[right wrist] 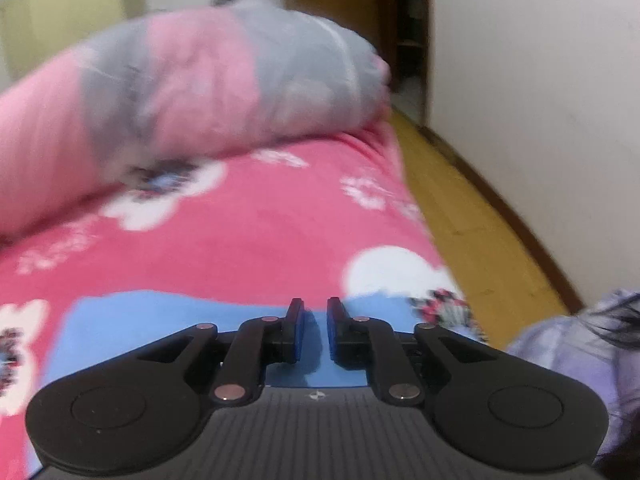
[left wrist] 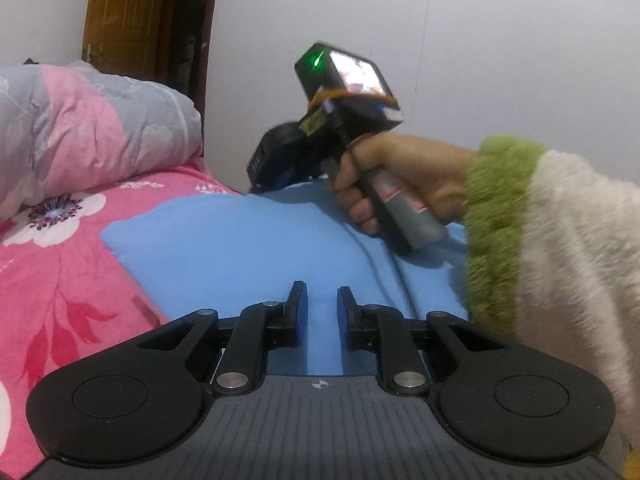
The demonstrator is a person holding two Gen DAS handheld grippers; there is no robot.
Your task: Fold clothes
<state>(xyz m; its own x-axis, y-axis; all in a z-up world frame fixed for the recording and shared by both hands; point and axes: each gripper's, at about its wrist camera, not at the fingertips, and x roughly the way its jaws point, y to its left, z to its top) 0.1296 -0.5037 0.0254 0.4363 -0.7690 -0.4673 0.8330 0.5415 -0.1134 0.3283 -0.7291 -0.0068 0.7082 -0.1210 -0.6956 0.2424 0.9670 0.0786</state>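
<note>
Left claw (left wrist: 322, 294) and right claw (right wrist: 316, 309): we log both narrowly parted, gripping nothing, above the blue garment (left wrist: 240, 248) spread flat on the pink floral bed (left wrist: 60, 300).

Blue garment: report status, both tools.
Left tool and right tool slightly open, empty. Blue garment flat on pink bedsheet. Nothing in the way.

Soft, even indoor light falls across the pink floral bedsheet (left wrist: 60, 280), casting faint shadows on the blue garment (left wrist: 224, 248) lying on it. The left wrist view is mostly sharp, though the fuzzy sleeve (left wrist: 560, 248) smears. The right wrist view blurs throughout, worst at the quilt (right wrist: 208, 80) behind the sheet. Fisheye distortion bends and darkens corners.
</note>
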